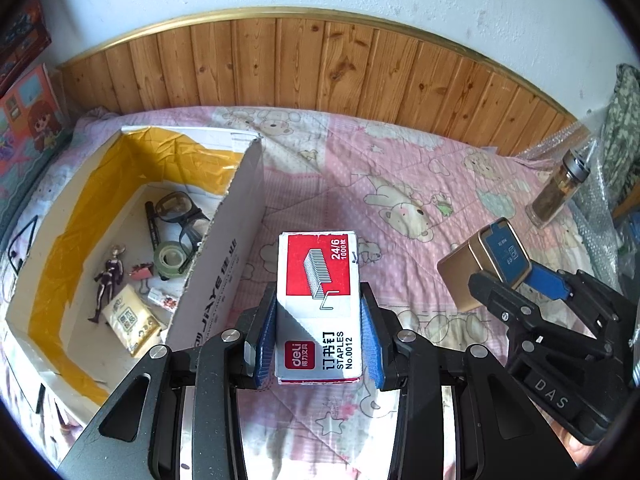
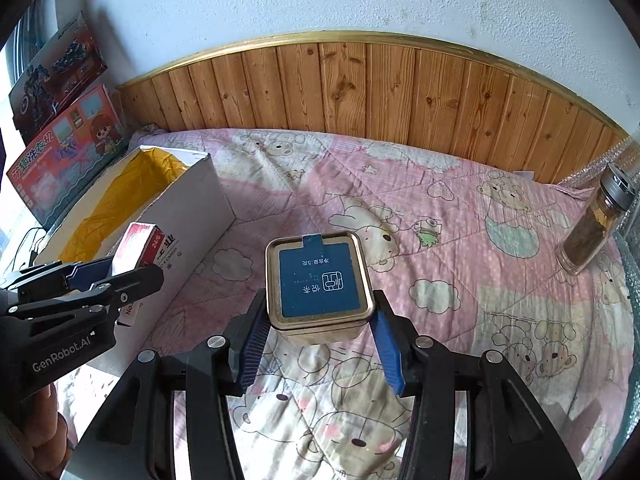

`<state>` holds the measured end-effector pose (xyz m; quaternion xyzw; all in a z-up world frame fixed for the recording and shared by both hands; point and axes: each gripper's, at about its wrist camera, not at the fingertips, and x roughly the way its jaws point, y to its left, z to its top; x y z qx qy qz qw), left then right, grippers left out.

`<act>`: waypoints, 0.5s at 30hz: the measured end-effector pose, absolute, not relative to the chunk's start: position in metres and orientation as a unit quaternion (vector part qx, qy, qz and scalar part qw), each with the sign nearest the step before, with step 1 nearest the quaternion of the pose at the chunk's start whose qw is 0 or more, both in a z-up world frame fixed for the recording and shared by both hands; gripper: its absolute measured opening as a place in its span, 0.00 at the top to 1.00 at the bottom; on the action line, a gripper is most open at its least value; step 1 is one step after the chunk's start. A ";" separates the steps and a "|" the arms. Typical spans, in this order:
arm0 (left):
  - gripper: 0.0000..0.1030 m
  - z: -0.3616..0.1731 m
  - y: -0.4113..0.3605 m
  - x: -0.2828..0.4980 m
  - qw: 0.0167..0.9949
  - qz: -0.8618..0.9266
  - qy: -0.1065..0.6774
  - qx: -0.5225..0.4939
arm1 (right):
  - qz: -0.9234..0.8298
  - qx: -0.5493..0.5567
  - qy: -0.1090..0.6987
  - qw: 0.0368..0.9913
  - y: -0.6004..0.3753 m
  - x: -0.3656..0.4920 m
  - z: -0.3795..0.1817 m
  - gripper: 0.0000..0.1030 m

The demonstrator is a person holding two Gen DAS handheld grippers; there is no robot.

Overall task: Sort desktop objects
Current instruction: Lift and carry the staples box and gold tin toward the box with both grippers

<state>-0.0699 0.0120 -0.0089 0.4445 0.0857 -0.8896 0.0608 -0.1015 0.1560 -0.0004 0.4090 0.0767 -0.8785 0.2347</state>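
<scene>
Bearing red-and-white print — staple box [image 1: 320, 304], gold tin [image 2: 320, 286].

Your cardboard box [image 1: 224, 248] hides part of the glasses [image 1: 180, 216] behind its near wall, its near corner runs off the left wrist view, and the small items beside the figurine [image 1: 106, 280] are too tiny to identify.
</scene>
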 end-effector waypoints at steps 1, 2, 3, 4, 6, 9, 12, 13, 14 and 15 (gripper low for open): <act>0.63 -0.007 0.010 -0.068 0.060 -0.890 0.083 0.443 | -0.879 0.407 0.079 0.236 0.152 -0.098 0.001 0.51; 0.63 -0.006 0.007 -0.067 0.059 -0.891 0.082 0.443 | -0.880 0.404 0.083 0.237 0.149 -0.094 0.003 0.51; 0.63 -0.004 0.005 -0.065 0.059 -0.892 0.081 0.442 | -0.880 0.402 0.085 0.239 0.146 -0.090 0.005 0.51; 0.63 -0.003 0.002 -0.063 0.058 -0.892 0.079 0.441 | -0.880 0.400 0.088 0.240 0.142 -0.087 0.006 0.51; 0.63 -0.001 -0.002 -0.060 0.058 -0.894 0.075 0.439 | -0.880 0.397 0.094 0.242 0.136 -0.082 0.008 0.51; 0.63 0.001 -0.008 -0.057 0.057 -0.895 0.076 0.436 | -0.881 0.392 0.104 0.246 0.126 -0.075 0.011 0.51; 0.63 0.002 -0.015 -0.054 0.054 -0.895 0.083 0.434 | -0.881 0.386 0.113 0.249 0.117 -0.071 0.014 0.51; 0.63 0.002 -0.018 -0.054 0.056 -0.896 0.084 0.432 | -0.881 0.385 0.116 0.250 0.115 -0.070 0.014 0.51; 0.63 0.002 -0.020 -0.053 0.055 -0.896 0.085 0.431 | -0.881 0.384 0.117 0.251 0.112 -0.069 0.015 0.51; 0.63 0.002 -0.023 -0.053 0.054 -0.896 0.088 0.431 | -0.881 0.384 0.118 0.252 0.110 -0.067 0.015 0.51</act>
